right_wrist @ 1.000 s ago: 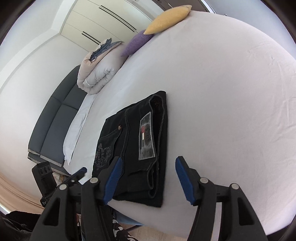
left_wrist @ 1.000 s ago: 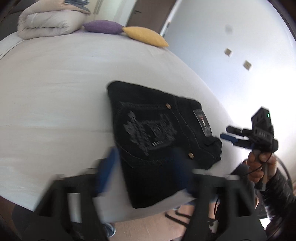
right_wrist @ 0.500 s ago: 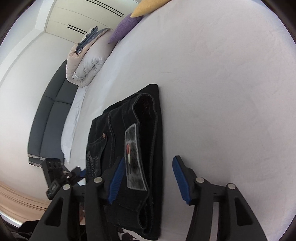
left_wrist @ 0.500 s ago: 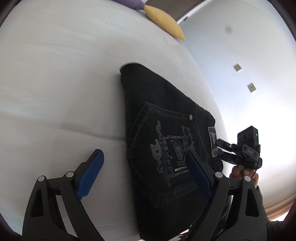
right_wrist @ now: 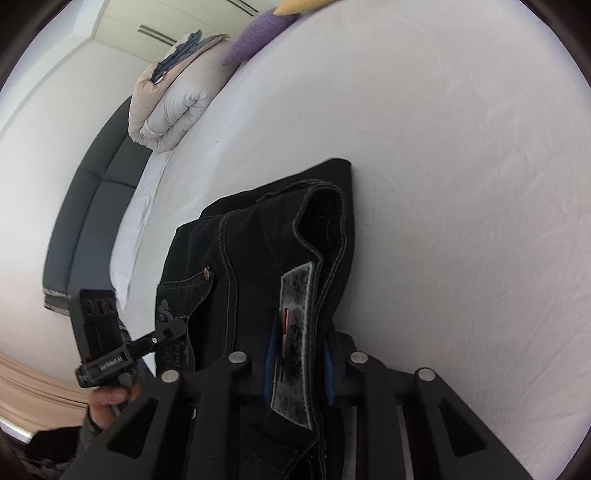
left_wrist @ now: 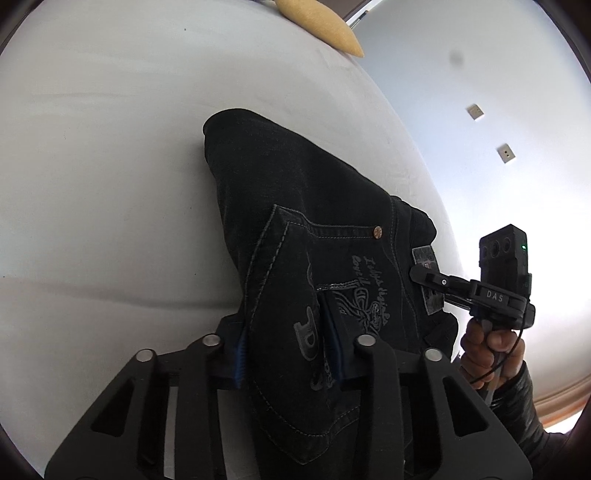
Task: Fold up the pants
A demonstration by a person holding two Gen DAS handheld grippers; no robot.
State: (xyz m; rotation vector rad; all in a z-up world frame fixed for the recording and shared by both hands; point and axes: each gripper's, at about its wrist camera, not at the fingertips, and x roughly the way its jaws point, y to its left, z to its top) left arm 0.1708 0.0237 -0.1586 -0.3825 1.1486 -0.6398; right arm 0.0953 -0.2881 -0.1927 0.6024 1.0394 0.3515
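Folded black jeans [left_wrist: 295,192] lie on the white bed [left_wrist: 110,147] near its front edge, back pocket with pale embroidery facing up. My left gripper [left_wrist: 288,354] is closing, and its blue pads pinch a bunched ridge of the pocket side. My right gripper [right_wrist: 299,365] is closing too, with the waistband and its grey label patch [right_wrist: 295,325] squeezed between its pads. The jeans [right_wrist: 258,251] bulge upward at both grips. Each gripper also shows in the other view: the right gripper [left_wrist: 424,280] at the waistband, the left gripper [right_wrist: 173,328] at the pocket side.
A yellow pillow [left_wrist: 317,22] and a purple pillow [right_wrist: 258,40] lie at the far end of the bed, beside a folded pale duvet [right_wrist: 173,107]. A dark sofa [right_wrist: 85,206] stands past the bed's left side. Bare sheet [right_wrist: 443,184] stretches beyond the jeans.
Both grippers came down and forward onto the jeans from wide open. Their jaws narrowed onto the cloth, which now bunches up between the pads.
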